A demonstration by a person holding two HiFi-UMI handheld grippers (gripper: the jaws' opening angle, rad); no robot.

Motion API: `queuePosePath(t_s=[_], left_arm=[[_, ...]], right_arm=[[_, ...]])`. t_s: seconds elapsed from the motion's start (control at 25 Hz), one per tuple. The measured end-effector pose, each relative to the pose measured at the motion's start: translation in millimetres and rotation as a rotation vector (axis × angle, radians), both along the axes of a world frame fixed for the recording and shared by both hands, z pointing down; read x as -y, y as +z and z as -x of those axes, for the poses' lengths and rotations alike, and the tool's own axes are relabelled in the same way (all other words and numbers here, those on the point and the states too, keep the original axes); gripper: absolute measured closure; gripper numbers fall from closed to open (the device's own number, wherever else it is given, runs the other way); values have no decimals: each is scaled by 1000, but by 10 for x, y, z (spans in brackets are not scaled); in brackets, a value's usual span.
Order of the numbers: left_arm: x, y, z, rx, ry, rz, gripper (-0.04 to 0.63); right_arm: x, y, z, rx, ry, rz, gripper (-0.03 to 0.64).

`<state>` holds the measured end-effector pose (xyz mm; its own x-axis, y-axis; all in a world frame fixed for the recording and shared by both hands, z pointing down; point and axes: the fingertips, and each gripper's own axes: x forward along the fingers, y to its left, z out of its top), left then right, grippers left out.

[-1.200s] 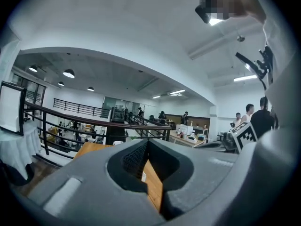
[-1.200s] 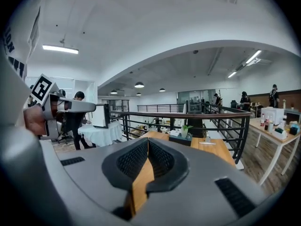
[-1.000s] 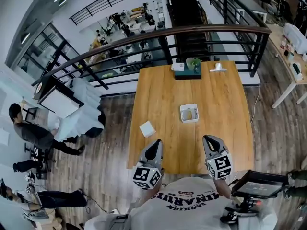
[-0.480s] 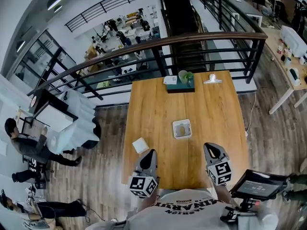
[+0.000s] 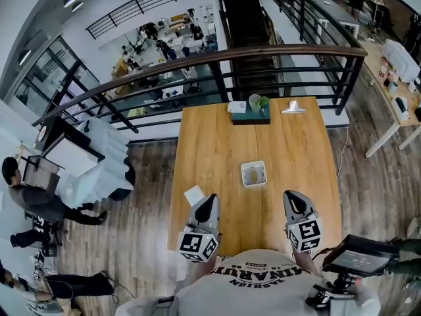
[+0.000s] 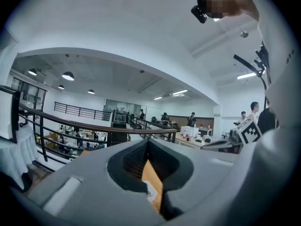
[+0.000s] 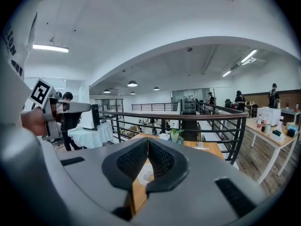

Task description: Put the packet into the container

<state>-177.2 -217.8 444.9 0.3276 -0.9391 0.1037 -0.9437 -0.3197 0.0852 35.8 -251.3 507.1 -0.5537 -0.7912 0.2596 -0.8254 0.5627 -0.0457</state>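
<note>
A white packet [image 5: 195,195] lies flat near the left edge of the wooden table [image 5: 223,150]. A small white square container [image 5: 254,174] with something yellowish in it sits in the table's middle. My left gripper [image 5: 209,201] hovers over the near left part of the table, just right of the packet, shut and empty. In the left gripper view its jaws [image 6: 147,142] meet at the tip, and a white corner of the packet [image 6: 151,192] shows below them. My right gripper [image 5: 291,198] is at the near right, also shut and empty. Past its closed jaws [image 7: 147,140] the container [image 7: 144,174] shows.
At the table's far edge stand a dark tray with a green plant cup [image 5: 250,112] and a white object [image 5: 293,108]. A black railing [image 5: 263,51] runs behind the table. A screen on a stand [image 5: 358,255] sits at my right. People stand off to the left.
Both grippers have edged forward over the near part of the table; the left one now sits level with the packet. Both stay shut. The head view has shifted slightly.
</note>
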Motion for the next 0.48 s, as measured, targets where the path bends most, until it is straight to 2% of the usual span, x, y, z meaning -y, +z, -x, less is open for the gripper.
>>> queuePosePath(t_s=[0.12,0.28,0.48], left_arm=[[18,0,135,-13,-1,-6,592],[36,-58,259,-13,-7,-25,592],[64,-1,363,32,-17,-15,592]], right_arm=[[-105,-62,137,-19,-44,-9,609],[-146,-172,83,-26,-54,-31,608],[-123,-175,60,-21,-45,-21,608]])
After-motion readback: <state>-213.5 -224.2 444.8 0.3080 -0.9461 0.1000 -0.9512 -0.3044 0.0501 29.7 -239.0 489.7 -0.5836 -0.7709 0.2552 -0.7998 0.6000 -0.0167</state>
